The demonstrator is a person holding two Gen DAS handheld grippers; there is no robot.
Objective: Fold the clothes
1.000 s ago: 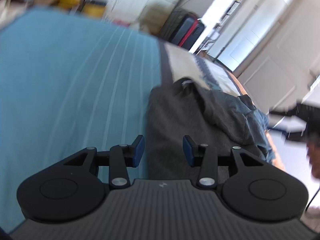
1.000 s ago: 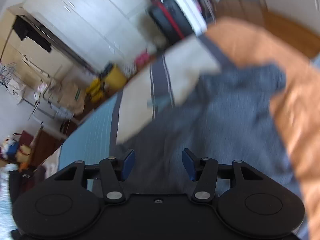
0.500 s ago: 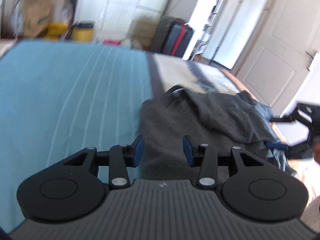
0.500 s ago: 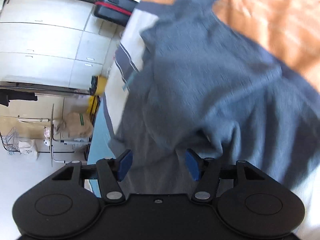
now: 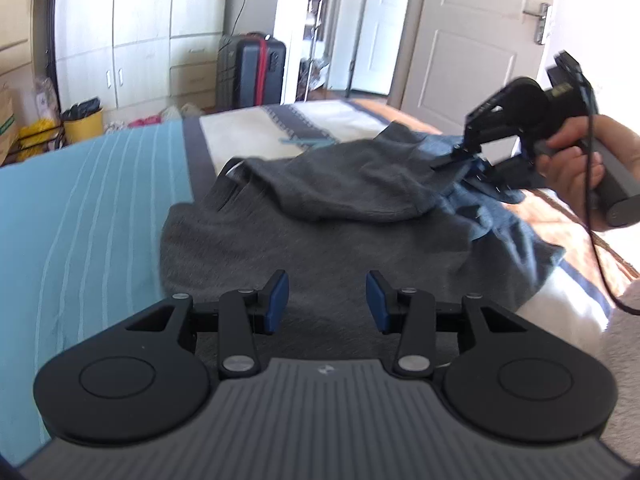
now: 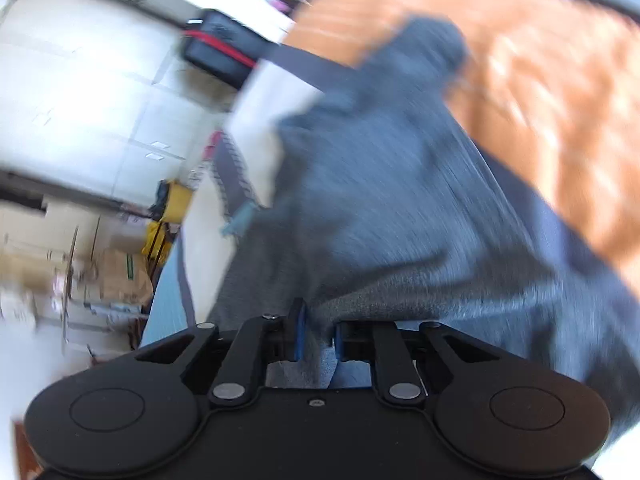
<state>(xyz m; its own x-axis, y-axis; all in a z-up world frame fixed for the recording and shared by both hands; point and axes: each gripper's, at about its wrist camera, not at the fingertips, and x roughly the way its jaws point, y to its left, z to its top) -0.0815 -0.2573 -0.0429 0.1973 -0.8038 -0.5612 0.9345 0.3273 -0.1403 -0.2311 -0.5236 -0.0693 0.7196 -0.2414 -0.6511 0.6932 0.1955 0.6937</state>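
A dark grey garment [image 5: 320, 240] lies crumpled on the bed, one part folded over on itself. My left gripper [image 5: 326, 304] hovers open just above its near edge, nothing between the blue pads. In the left wrist view my right gripper [image 5: 466, 156], held by a hand [image 5: 576, 168], pinches the garment's right side. The right wrist view shows that gripper [image 6: 318, 334] shut on a fold of the grey garment [image 6: 392, 216], which spreads away from it, blurred by motion.
The bed cover has a teal striped part [image 5: 88, 208] on the left, a cream band [image 5: 256, 128] and an orange part [image 5: 560, 216] on the right. A dark suitcase [image 5: 252, 70], white wardrobes [image 5: 140, 40] and a yellow bin [image 5: 84, 122] stand beyond the bed.
My right gripper has closed onto a fold of the garment; it was open before. The left gripper has tilted up and stays open over the garment's near edge.
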